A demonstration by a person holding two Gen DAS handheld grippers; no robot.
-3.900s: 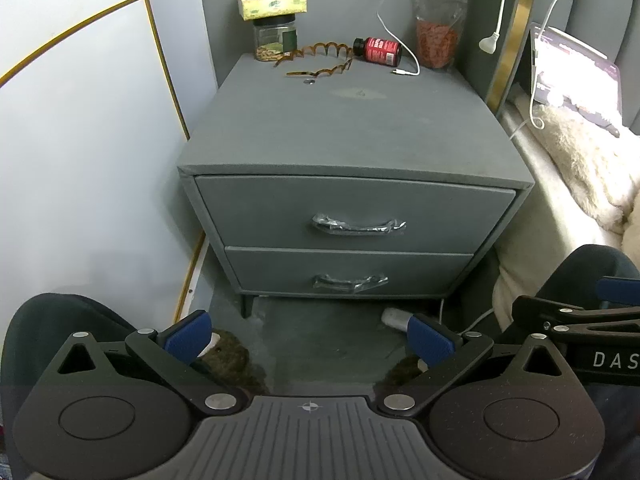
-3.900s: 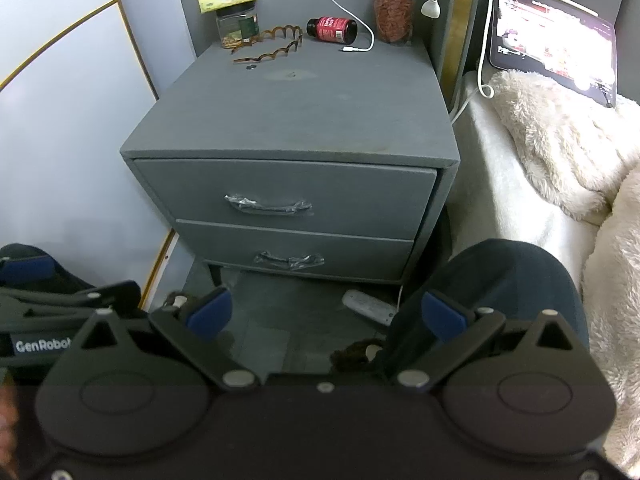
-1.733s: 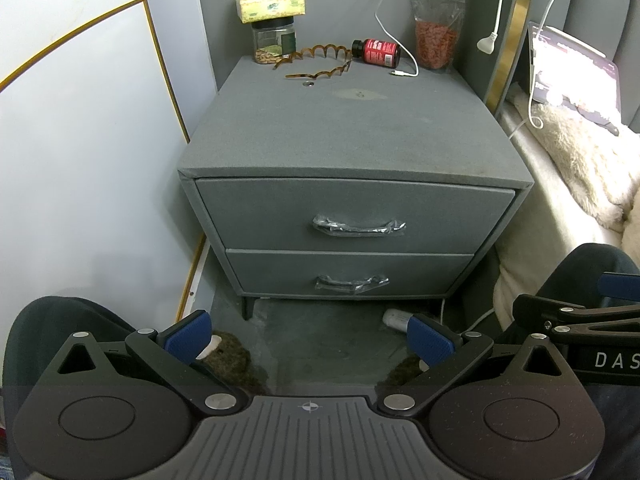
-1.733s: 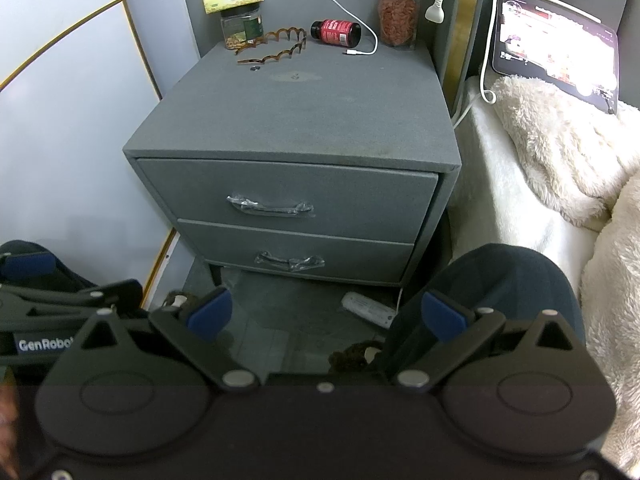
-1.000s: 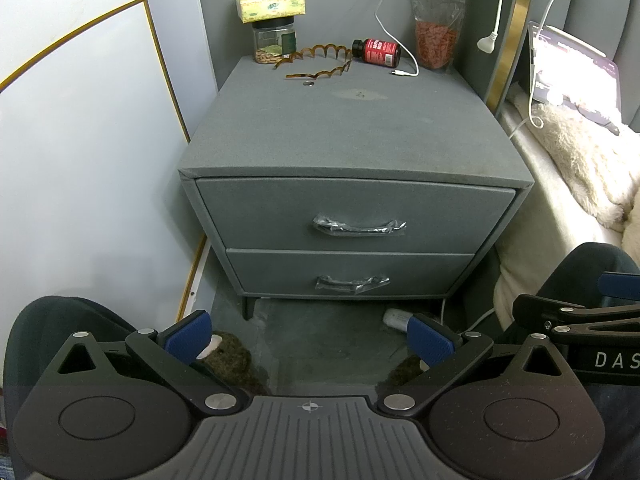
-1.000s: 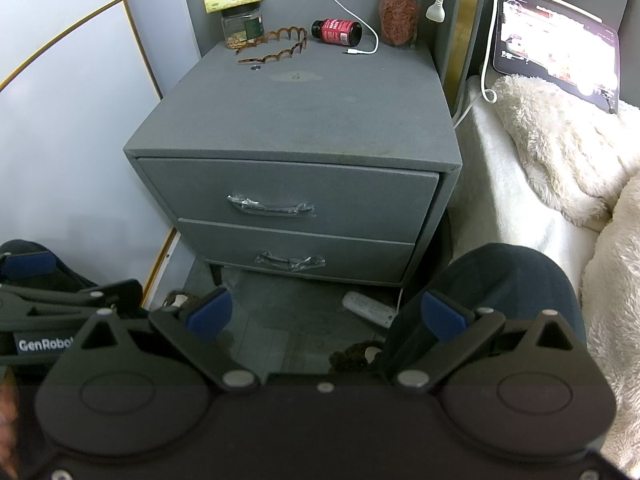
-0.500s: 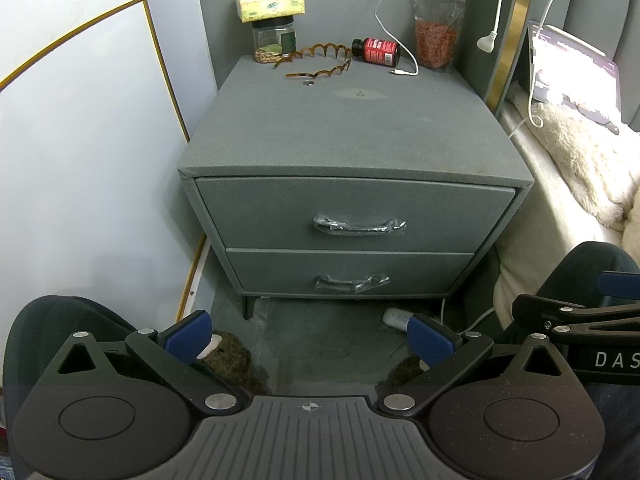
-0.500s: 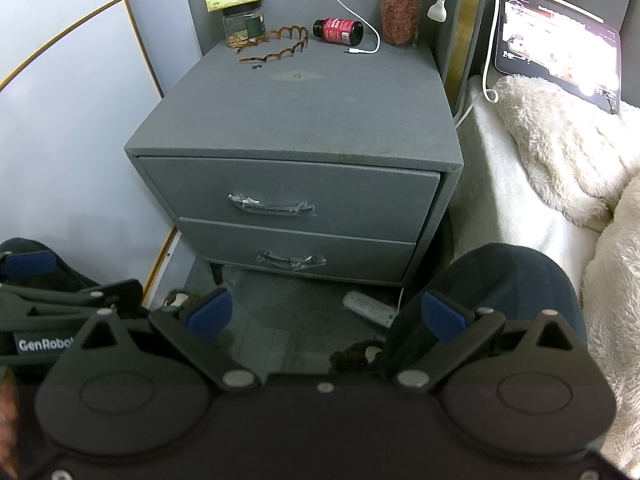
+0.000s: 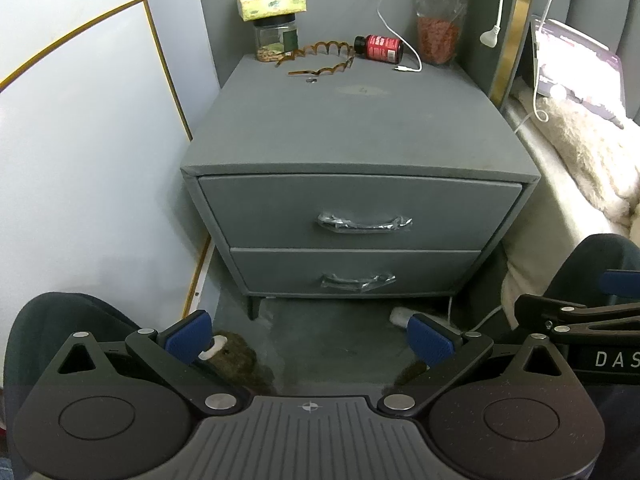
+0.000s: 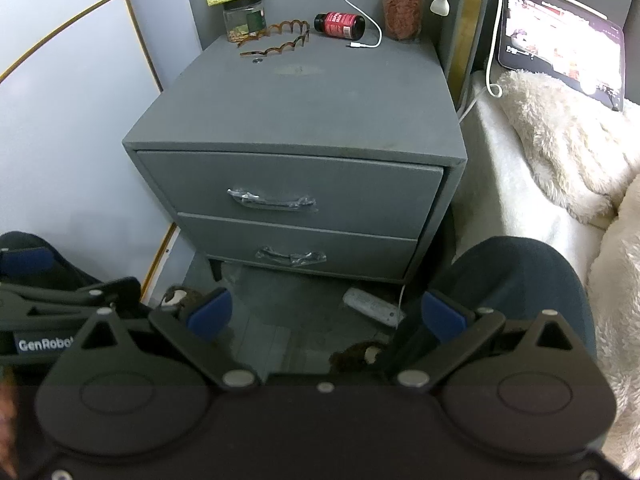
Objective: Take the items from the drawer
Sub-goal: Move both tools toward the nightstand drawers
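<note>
A grey nightstand [image 9: 360, 128] [image 10: 304, 104] stands ahead with two shut drawers. The top drawer [image 9: 360, 208] [image 10: 296, 188] has a plastic-wrapped metal handle [image 9: 364, 223] [image 10: 272, 201]. The bottom drawer [image 9: 356, 270] [image 10: 296, 250] has a like handle [image 9: 358, 281] [image 10: 291, 256]. The drawers' contents are hidden. My left gripper [image 9: 308, 338] is open and empty, low in front of the nightstand over the floor. My right gripper [image 10: 326, 316] is open and empty, beside it on the right.
On the nightstand's back edge are a tissue box on a jar [image 9: 275, 24], a brown wavy headband [image 9: 320, 58], a red bottle [image 9: 378, 48], a white cable and a bag of red bits [image 9: 438, 24]. A wall is left, a bed with a furry blanket [image 10: 560, 160] right. A white power strip [image 10: 370, 306] lies on the floor.
Nothing has visibly changed apart from a slight drift of the right wrist view. Both grippers stay open and empty.
</note>
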